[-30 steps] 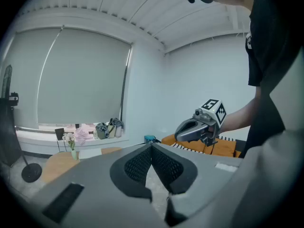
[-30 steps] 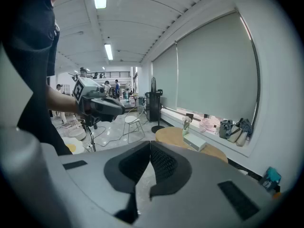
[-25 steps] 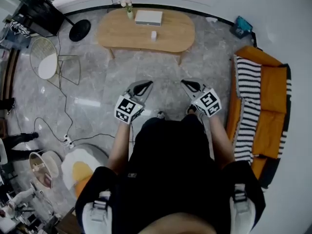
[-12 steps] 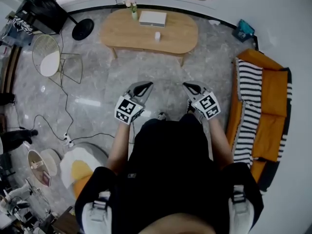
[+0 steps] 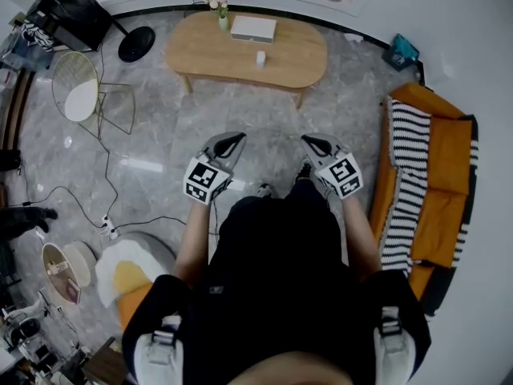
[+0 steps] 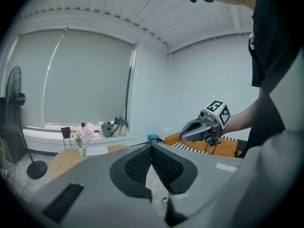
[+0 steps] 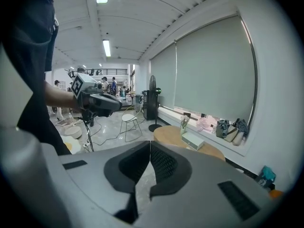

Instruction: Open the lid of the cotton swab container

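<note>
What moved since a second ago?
The left gripper slid a little to the left, away from the right gripper. Nothing was grabbed or let go. Both grippers stay shut and empty, and the small white container sits untouched on the wooden table.

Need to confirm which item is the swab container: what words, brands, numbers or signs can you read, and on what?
No legible text in any view.
Left marker cube, right marker cube: black-and-white square patterns, no letters.
White box on the table: no print visible.
Small white container: too small to read.
</note>
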{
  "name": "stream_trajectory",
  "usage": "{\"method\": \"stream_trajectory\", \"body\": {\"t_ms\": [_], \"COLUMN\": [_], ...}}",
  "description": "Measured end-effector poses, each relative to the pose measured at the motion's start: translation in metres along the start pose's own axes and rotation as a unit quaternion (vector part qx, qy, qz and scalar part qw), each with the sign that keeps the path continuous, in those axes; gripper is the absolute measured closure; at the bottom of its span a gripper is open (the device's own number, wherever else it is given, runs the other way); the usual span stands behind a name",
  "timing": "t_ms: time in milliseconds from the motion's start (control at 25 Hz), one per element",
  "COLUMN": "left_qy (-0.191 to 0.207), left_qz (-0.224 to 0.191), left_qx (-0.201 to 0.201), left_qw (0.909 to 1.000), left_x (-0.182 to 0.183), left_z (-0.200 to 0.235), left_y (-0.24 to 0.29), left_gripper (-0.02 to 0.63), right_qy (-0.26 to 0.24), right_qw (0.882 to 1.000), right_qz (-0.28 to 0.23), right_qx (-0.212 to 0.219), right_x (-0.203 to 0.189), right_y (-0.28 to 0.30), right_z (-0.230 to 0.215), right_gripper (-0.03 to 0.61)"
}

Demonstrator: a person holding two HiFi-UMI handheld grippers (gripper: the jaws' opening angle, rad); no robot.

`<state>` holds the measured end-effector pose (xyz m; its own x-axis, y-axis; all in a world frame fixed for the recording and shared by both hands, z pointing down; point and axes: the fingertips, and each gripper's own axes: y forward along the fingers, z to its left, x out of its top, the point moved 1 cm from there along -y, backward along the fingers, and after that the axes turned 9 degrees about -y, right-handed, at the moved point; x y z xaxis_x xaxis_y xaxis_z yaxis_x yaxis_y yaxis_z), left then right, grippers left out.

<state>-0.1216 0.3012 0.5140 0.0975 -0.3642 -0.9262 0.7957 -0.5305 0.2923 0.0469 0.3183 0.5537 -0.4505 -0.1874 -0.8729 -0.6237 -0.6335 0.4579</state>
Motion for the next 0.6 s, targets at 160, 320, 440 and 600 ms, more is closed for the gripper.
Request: {"method": "stream_trajectory", "body": {"t_ms": [160, 320, 440, 600], "left_qy": [-0.004, -0.013, -0.017, -0.031], "left_qz": [0.002, 0.001, 0.003, 0.005], "left_qx": [0.001, 0.011, 0.021, 0.035], "left_qw": [1.0, 0.9999, 0.9996, 0.9989], "left_x": [-0.003, -0.006, -0.009, -0.008], "left_z": [0.0, 0.005, 0.016, 0.033], "left_y": [-0.001, -0.005, -0.012, -0.013], "left_gripper": [0.614, 0.614, 0.614, 0.614], "right_qy": [0.006, 0.004, -0.009, -0.001], "right_qw": [1.0, 1.0, 0.999, 0.999], "right_qz": [0.009, 0.017, 0.024, 0.0], "right_qx": [0.001, 0.01, 0.029, 0.042], "right_x": [-0.005, -0.005, -0.001, 0.01], "right_y": [0.002, 0.01, 0.025, 0.04], "right_z": [0.0, 0.002, 0.008, 0.004], "right_gripper": [0.581, 0.581, 0.581, 0.581]}}
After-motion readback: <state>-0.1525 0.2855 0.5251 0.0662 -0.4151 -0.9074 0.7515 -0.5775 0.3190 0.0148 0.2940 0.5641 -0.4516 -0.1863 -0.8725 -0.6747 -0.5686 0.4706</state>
